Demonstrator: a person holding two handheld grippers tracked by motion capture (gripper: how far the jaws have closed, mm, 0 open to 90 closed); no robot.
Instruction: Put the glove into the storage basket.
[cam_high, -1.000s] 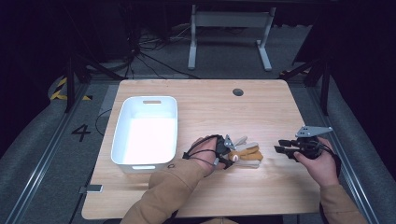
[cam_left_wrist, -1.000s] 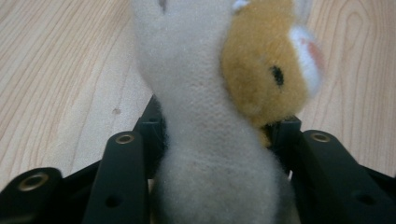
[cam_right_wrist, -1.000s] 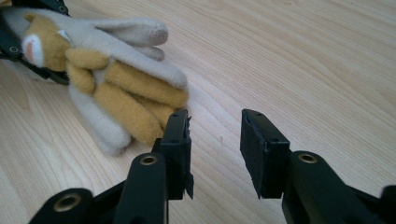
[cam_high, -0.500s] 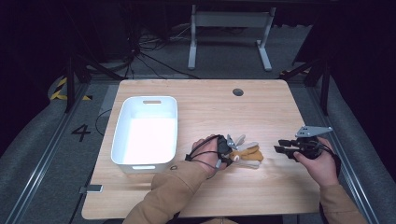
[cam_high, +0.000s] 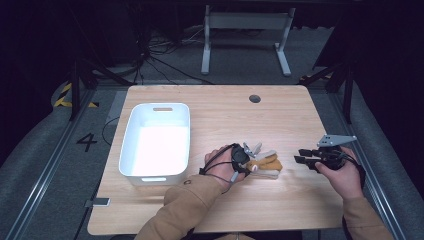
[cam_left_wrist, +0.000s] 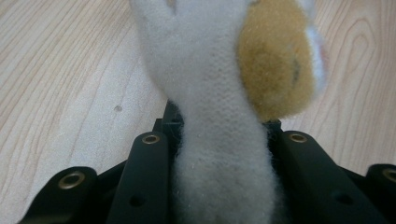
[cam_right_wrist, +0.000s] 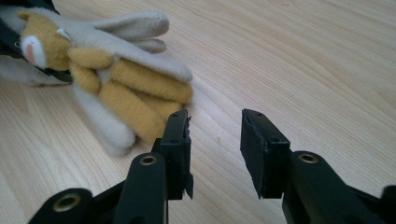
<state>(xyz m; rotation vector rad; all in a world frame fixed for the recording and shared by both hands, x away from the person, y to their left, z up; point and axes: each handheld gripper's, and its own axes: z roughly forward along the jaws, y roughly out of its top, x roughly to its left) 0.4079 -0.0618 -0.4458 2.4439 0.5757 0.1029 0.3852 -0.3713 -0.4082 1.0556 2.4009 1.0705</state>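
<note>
On the wooden table (cam_high: 220, 112) a white bin (cam_high: 156, 140) stands empty at the left. Beside it to the right lies the plush toy (cam_high: 265, 164), clenched in the left gripper (cam_high: 243, 161), whose jaws have just been closing. The right gripper (cam_high: 306, 159) hangs nearby, released.

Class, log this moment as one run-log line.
left gripper: just closed on plush toy | right gripper: open, empty, beside toy | white bin: empty
</note>
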